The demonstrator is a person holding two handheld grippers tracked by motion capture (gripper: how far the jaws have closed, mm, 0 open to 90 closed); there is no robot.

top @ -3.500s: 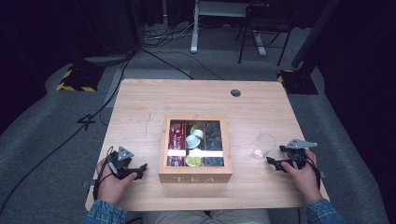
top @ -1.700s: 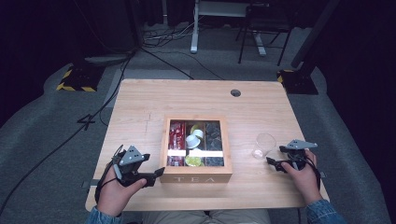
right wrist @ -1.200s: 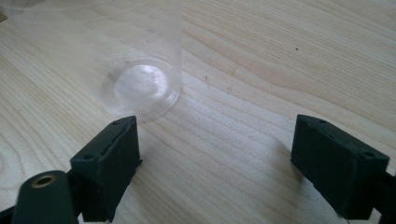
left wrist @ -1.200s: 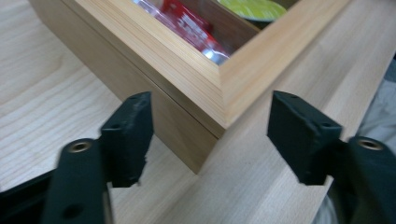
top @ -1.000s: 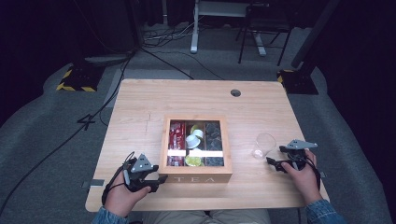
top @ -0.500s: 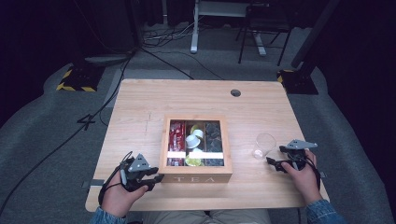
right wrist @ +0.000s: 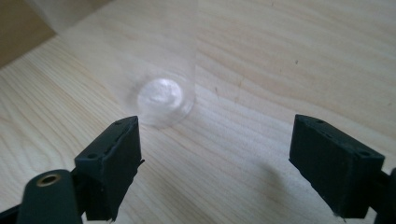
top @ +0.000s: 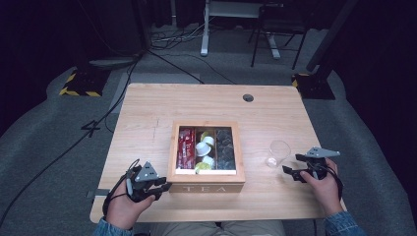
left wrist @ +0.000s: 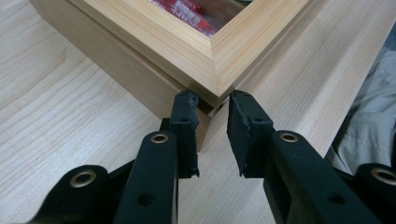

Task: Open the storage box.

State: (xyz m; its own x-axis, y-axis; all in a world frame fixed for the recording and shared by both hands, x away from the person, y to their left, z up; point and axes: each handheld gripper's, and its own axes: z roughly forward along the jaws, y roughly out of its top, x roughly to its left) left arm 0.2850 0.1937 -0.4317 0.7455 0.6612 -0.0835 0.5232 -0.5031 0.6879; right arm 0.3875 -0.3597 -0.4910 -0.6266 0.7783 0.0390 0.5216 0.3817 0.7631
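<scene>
The wooden tea box [top: 206,184] stands in the middle of the worktop [top: 147,108], with the word TEA on its front wall. Through its glazed lid one can see red sachets [top: 186,149], some small white capsules [top: 202,147] and dark packets [top: 225,147] in separate compartments.

The left tongs [top: 164,187] are at the near left corner of the box. In the left gripper view the left tongs [left wrist: 212,100] have just been closing, and the two pads now stand on both sides of the corner of the lid frame, pinching it or very close to that. The lid is not lifted yet: its frame lies flat on the box body.

The right tongs [top: 286,170] rest on the worktop at the right side, just beside a clear plastic cup [top: 277,153]. In the right gripper view the right tongs [right wrist: 212,140] are spread wide, and the cup [right wrist: 161,100] stands a little ahead of them, not between the pads.

I judge that the work is only at its beginning. The grip on the lid corner is made, but opening the box, taking something out and perhaps using the cup remain to do.
</scene>
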